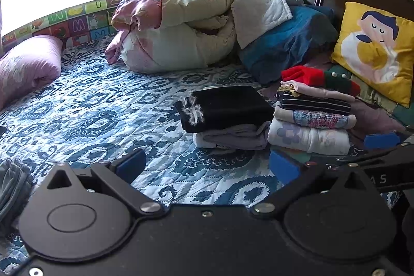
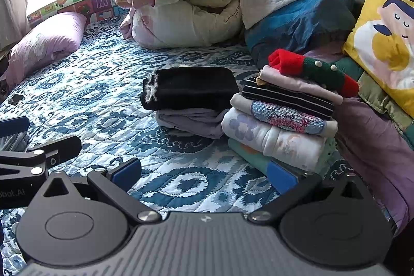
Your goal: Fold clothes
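Two stacks of folded clothes ahead of both tools: tall stack (image 2: 282, 115), touching right tool (image 2: 207, 172) at its right fingertip; short stack (image 2: 191, 100), black garment on top, just left. Left tool (image 1: 207, 167) and right tool: wide, empty. Bare bedspread (image 1: 90, 107) ahead-left. Quilt heap (image 1: 186, 25) beyond.

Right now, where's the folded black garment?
In both views the folded black garment lies mid-bed on a folded grey garment, immediately left of the taller folded stack, ahead of both open tongs.
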`<state>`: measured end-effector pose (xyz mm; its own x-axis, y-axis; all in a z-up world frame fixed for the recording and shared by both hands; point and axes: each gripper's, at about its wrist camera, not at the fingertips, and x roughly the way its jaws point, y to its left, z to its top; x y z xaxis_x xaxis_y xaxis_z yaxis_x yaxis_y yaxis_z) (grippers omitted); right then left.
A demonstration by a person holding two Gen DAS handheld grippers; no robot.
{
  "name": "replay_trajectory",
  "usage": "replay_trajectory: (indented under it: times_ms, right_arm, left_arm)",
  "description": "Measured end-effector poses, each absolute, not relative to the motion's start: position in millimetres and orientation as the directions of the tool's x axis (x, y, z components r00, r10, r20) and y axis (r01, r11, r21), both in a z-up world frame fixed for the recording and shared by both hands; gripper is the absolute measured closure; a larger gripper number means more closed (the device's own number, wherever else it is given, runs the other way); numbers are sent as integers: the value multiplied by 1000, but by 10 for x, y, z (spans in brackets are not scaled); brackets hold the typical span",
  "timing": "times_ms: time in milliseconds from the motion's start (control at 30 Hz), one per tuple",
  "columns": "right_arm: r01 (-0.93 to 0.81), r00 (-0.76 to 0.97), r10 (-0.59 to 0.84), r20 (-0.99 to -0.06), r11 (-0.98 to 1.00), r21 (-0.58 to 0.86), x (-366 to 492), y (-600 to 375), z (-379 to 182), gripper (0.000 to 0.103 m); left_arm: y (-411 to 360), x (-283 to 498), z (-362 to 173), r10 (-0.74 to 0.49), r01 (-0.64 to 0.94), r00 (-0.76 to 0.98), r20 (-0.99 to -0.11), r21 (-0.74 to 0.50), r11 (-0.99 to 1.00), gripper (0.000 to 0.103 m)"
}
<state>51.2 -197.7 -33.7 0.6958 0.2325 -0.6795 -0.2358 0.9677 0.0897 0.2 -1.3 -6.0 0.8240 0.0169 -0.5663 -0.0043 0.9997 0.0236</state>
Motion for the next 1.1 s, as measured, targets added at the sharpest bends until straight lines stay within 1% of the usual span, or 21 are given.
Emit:
replay_trajectory:
  times_ms: [767, 1100]
  right_arm:
    - [-231, 703, 227, -674, 969, 86, 558, -1965, -337, 0]
    - [-222, 699, 245, -672, 967, 121, 756, -2007, -466, 0]
  left_arm:
    - [15, 69, -110, 2, 0, 828, -560, 4, 1000, 0]
    - [32, 300, -250, -6, -6, 831, -557, -20, 1000, 0]
